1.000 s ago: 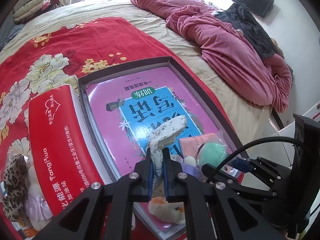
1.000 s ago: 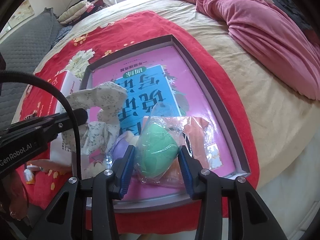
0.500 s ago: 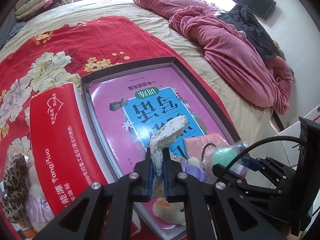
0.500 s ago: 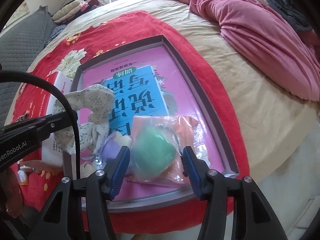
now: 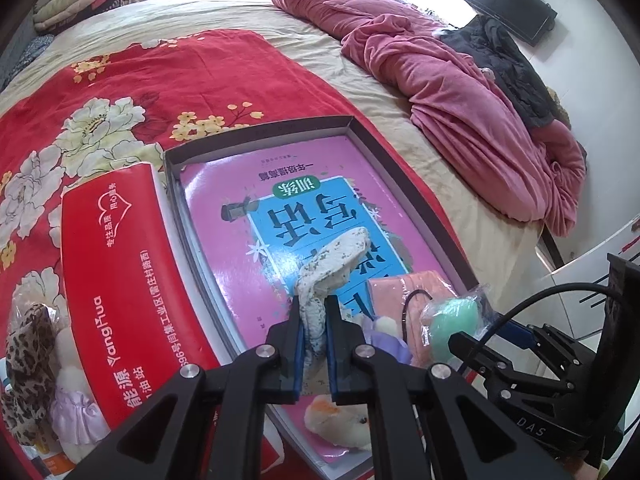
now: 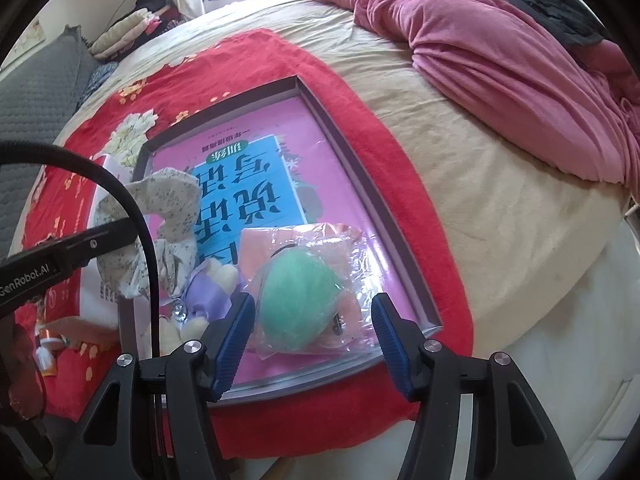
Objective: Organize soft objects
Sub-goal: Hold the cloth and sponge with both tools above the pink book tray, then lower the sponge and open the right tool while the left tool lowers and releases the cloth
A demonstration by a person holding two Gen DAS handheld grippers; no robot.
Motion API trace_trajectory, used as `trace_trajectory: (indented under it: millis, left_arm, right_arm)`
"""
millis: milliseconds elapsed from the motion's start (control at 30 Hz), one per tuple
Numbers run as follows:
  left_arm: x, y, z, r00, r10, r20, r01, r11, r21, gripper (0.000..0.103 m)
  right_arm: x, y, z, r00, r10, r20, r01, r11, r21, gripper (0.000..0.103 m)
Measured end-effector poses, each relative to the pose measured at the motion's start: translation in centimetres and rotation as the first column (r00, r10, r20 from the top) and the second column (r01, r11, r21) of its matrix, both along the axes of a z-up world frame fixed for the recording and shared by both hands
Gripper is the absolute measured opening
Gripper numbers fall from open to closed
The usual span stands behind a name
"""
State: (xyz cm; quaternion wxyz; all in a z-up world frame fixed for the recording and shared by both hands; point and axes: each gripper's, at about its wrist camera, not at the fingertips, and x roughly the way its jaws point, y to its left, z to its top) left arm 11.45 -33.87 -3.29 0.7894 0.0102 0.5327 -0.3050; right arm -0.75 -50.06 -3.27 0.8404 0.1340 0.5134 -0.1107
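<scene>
Green plush ball [image 6: 298, 298] in clear bag sits at tray's [image 6: 404, 248] near end, between right claw [image 6: 312, 342] pads, untouched; jaws opening. Left claw [image 5: 315, 330] clamped on floral cloth [image 5: 332, 264] above tray. Beyond: pink blanket [image 6: 500, 56] on bed.

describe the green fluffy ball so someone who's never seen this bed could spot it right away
On the bed, a red flowered blanket carries a shallow grey tray lined with a pink and blue book cover. At the tray's near end, between the opening fingers of the right claw, lies the green ball. Only it is mint green and sealed in a clear crinkly bag.
</scene>
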Motion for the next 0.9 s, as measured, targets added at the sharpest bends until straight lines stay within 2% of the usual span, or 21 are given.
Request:
trace_trajectory:
  millis: [233, 333, 400, 633, 700, 900]
  left_arm:
    - [-0.1, -0.1, 0.6, 1.000, 0.003, 0.026, -0.003, 1.000, 0.011, 0.010]
    - [0.1, 0.2, 0.5, 1.000, 0.017, 0.024, -0.018, 1.000, 0.016, 0.015]
    - [0.3, 0.3, 0.4, 1.000, 0.020, 0.024, -0.021, 0.999, 0.024, 0.024]
    - [-0.2, 0.3, 0.8, 0.999, 0.009, 0.045, -0.010, 1.000, 0.020, 0.031]
    - [-0.2, 0.5, 0.9, 0.998, 0.020, 0.054, -0.021, 1.000, 0.020, 0.041]
    - [0.0, 1.6, 1.2, 0.997, 0.045, 0.056, -0.046, 0.999, 0.018, 0.043]
  right_arm:
    - [-0.1, 0.1, 0.7, 1.000, 0.007, 0.014, -0.007, 1.000, -0.004, 0.063]
    - [-0.1, 0.2, 0.7, 1.000, 0.004, 0.009, -0.004, 1.000, -0.010, 0.063]
    - [-0.2, 0.1, 0.7, 1.000, 0.000, 0.009, 0.001, 1.000, -0.011, 0.063]
    - [-0.4, 0.0, 0.8, 1.000, -0.007, 0.016, 0.007, 1.000, -0.010, 0.063]
    - [-0.5, 0.1, 0.9, 1.000, -0.006, 0.019, 0.006, 1.000, -0.014, 0.063]
    - [-0.5, 0.2, 1.4, 1.000, -0.009, 0.030, 0.009, 1.000, -0.016, 0.063]
